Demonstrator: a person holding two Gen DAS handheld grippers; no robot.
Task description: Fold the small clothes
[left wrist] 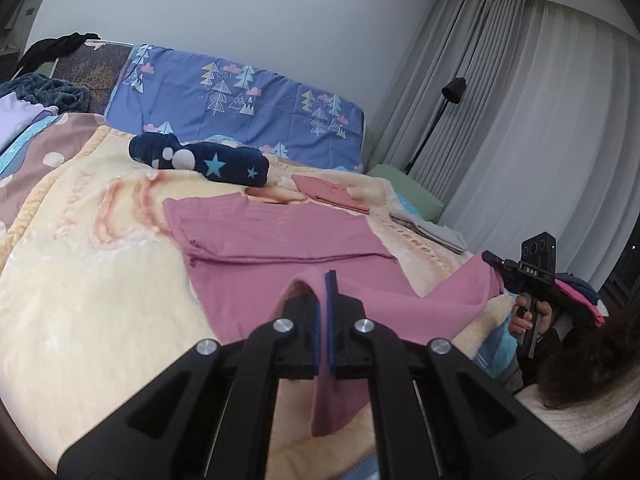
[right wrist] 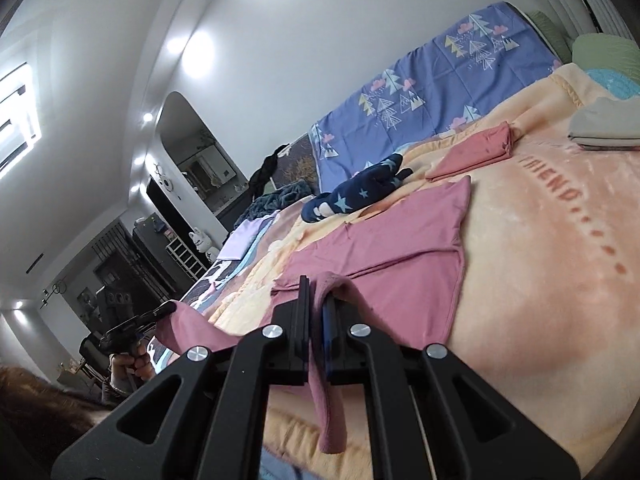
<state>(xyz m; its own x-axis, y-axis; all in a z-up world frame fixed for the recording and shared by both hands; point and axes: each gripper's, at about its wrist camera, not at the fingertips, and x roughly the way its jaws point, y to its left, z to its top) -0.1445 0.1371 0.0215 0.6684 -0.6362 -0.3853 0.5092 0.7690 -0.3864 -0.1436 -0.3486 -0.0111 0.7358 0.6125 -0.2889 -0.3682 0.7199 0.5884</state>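
Pink garment (left wrist: 280,236) lies spread on the peach blanket (left wrist: 80,280), its near edge lifted, pinched by the left gripper (left wrist: 325,280) and right gripper (right wrist: 316,292). Only the left view shows curtains (left wrist: 520,120); only the right shows a mirror alcove (right wrist: 192,152).

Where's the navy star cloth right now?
In the left wrist view the navy star cloth lies on the blanket, beyond the pink shirt, before the blue headboard cover.
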